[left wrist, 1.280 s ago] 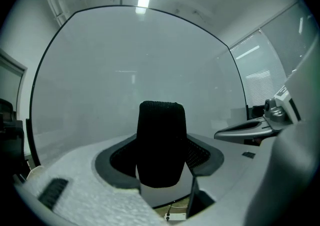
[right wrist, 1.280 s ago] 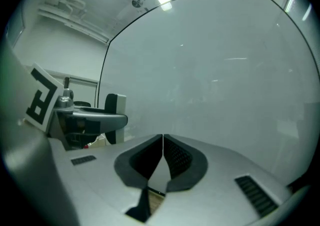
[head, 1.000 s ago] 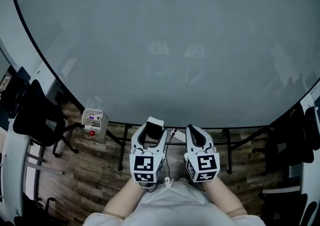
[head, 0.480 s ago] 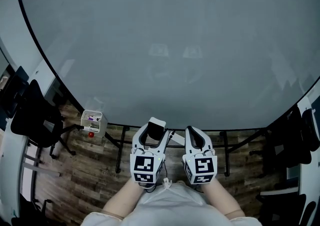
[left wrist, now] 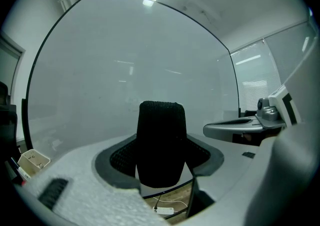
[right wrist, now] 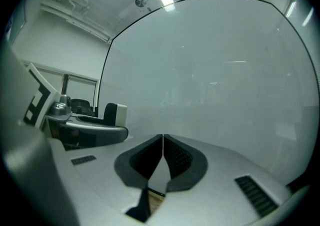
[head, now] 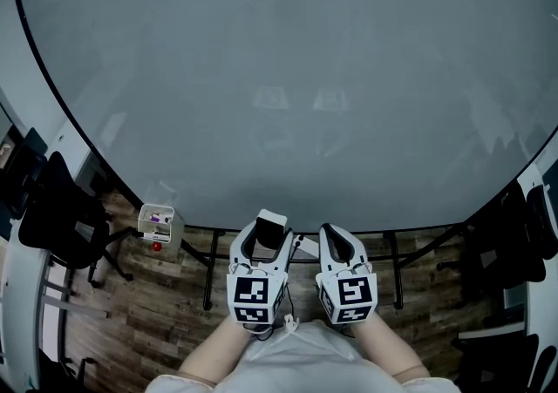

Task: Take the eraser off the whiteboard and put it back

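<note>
Eraser point(head: 270, 224) is found clamped in the left gripper point(head: 267, 238), off the whiteboard point(head: 288, 77) and held low in front of the board's bottom edge; contact with the board surface cannot be confirmed from any view. In the left gripper view the eraser point(left wrist: 161, 140) is seen standing upright between the pads, its black felt face turned toward the camera, with the jaws spread wide to take its width and pressed against both of its sides. In the right gripper view the same eraser point(right wrist: 115, 115) is seen from the side as a dark block with a white back, projecting beyond the left gripper's tips. The right gripper point(head: 336, 233) is held just beside the left one, at about the same height and pointed the same way toward the board. Its jaws are closed pad to pad in its own view, with nothing between them point(right wrist: 163, 145). The whiteboard is noted as blank, dark-rimmed and filling most of the head view. A small white box point(head: 157, 220) with a few small items inside is recorded below the board's lower left edge, well apart from both grippers. A black chair point(head: 52, 208) stands at the far left on the wood-pattern floor point(head: 157, 304).
</note>
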The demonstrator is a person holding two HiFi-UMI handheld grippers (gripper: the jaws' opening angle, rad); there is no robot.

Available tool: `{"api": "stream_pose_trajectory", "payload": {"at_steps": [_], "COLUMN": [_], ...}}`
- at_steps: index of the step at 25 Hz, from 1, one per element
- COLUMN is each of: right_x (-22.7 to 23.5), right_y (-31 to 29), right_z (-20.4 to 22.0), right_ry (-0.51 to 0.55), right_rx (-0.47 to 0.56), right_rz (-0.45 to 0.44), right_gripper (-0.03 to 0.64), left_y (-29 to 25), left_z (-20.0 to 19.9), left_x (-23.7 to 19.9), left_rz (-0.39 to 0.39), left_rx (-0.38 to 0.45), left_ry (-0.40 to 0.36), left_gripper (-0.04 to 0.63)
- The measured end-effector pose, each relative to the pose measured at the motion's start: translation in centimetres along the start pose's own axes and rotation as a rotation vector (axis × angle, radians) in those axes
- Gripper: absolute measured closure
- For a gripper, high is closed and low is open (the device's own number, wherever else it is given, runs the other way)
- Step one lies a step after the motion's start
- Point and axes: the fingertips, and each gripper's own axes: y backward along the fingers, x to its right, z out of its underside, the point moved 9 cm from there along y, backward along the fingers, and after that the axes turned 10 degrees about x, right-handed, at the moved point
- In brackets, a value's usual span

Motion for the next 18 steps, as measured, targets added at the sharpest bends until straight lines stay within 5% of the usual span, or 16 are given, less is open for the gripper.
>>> {"api": "stream_pose_trajectory", "payload": {"at_steps": [9, 18], "right_x": [1.6, 3.3], "right_y": [-0.8, -1.0], "right_z": [-0.3, 0.1], "right_ry": [0.005, -0.020], "right_rx": [-0.007, -0.014], "right_rz": [-0.009, -0.014], "right_gripper": [0.589, 0.589], "left_y": [-3.6, -6.4], "left_z": [-2.7, -6.6], "left_x": [-0.5, 0.2], "left_rz": [-0.019, -0.089], "left_rx": [0.039, 0.125], "left_ry": [0.020, -0.085], "left_gripper": [0.325, 0.325]}}
